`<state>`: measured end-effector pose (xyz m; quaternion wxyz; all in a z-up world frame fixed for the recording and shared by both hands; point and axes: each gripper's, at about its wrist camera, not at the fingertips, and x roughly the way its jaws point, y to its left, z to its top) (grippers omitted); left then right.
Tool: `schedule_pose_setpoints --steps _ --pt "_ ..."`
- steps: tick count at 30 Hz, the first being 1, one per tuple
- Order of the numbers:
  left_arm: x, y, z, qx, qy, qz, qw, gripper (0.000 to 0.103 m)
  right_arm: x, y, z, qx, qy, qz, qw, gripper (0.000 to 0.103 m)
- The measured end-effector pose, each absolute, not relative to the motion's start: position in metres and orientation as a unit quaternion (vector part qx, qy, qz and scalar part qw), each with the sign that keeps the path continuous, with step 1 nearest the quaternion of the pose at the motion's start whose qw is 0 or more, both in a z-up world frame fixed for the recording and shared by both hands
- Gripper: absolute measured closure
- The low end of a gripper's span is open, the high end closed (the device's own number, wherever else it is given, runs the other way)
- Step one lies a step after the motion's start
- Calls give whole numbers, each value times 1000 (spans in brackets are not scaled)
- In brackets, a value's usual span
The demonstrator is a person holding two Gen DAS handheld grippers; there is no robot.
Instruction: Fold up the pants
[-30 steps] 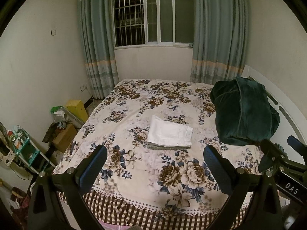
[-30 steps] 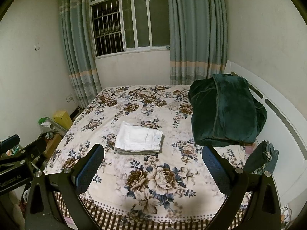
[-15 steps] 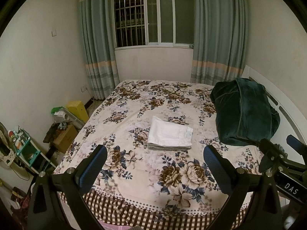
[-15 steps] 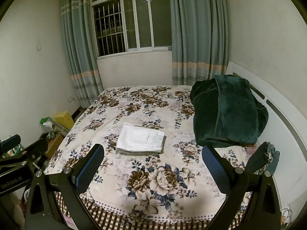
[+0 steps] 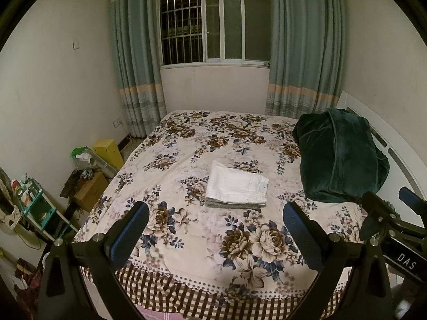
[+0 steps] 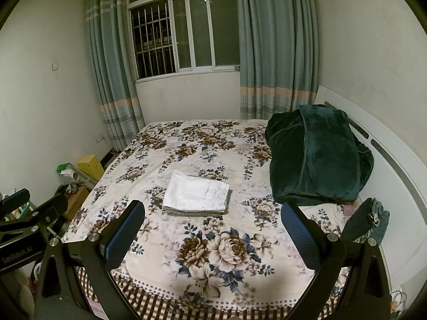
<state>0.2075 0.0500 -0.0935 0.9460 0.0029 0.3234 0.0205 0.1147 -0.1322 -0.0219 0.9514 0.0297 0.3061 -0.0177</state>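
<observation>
Both wrist views face the bed from its foot.

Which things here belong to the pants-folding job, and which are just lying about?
Job:
white pants, folded on the bed
left gripper, open
right gripper, open

Lying about:
green blanket
yellow box
cardboard box
curtains

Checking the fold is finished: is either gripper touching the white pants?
Apart. In both wrist views the left gripper and right gripper hang open near the bed's foot, with bare bedspread between them and the white pants.
</observation>
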Motion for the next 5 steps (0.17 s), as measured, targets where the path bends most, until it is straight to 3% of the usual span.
schedule_pose_setpoints --steps 5 --pt "204 49 -89 -4 320 25 947 0 114 -131 -23 30 306 -19 952 0"
